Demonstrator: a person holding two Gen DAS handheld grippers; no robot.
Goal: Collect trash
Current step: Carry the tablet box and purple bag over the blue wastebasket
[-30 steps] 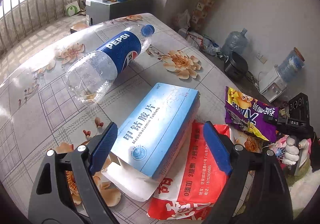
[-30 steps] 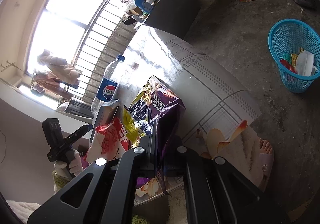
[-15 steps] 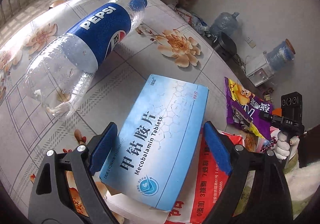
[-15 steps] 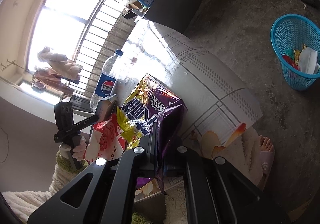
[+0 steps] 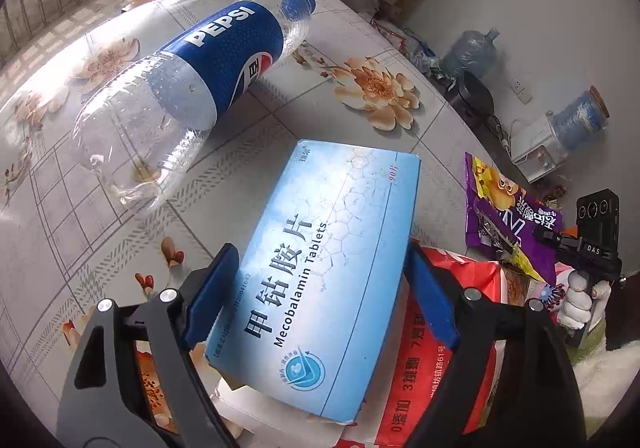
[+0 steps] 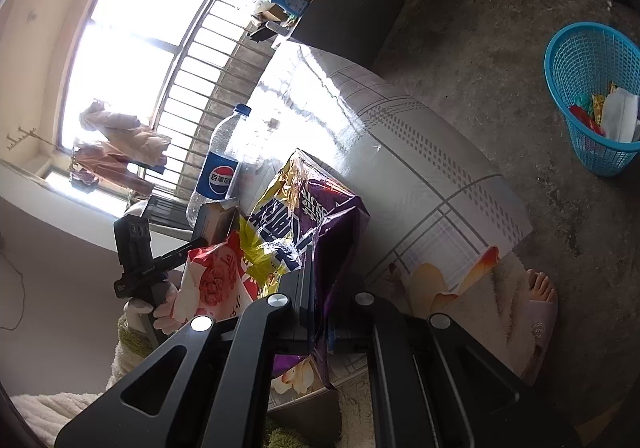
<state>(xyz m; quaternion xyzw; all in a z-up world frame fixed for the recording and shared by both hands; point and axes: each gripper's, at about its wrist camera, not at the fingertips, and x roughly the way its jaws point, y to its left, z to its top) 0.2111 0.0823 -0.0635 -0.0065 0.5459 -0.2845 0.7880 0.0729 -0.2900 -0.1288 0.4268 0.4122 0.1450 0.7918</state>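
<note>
A light blue Mecobalamin tablet box point(image 5: 320, 268) lies on the floral table point(image 5: 60, 208), partly on a red-and-white bag point(image 5: 424, 368). My left gripper point(image 5: 318, 248) points steeply down with its blue pads on either side of the box. Its jaws are closing, and the pads sit very close to the box's long edges without a clear press. An empty Pepsi bottle point(image 5: 192, 88) lies on its side beyond the box. My right gripper point(image 6: 316, 288) is shut on a purple and yellow snack bag point(image 6: 320, 216) at the table edge.
A blue plastic basket point(image 6: 592, 96) with some trash in it stands on the concrete floor, off the table's right side. A foot in a slipper point(image 6: 540, 300) rests near the table corner. Water jugs point(image 5: 472, 52) and clutter line the far wall.
The left gripper has dropped down and forward, so the box now lies between its pads instead of ahead of them. The right gripper and the snack bag have kept still.
</note>
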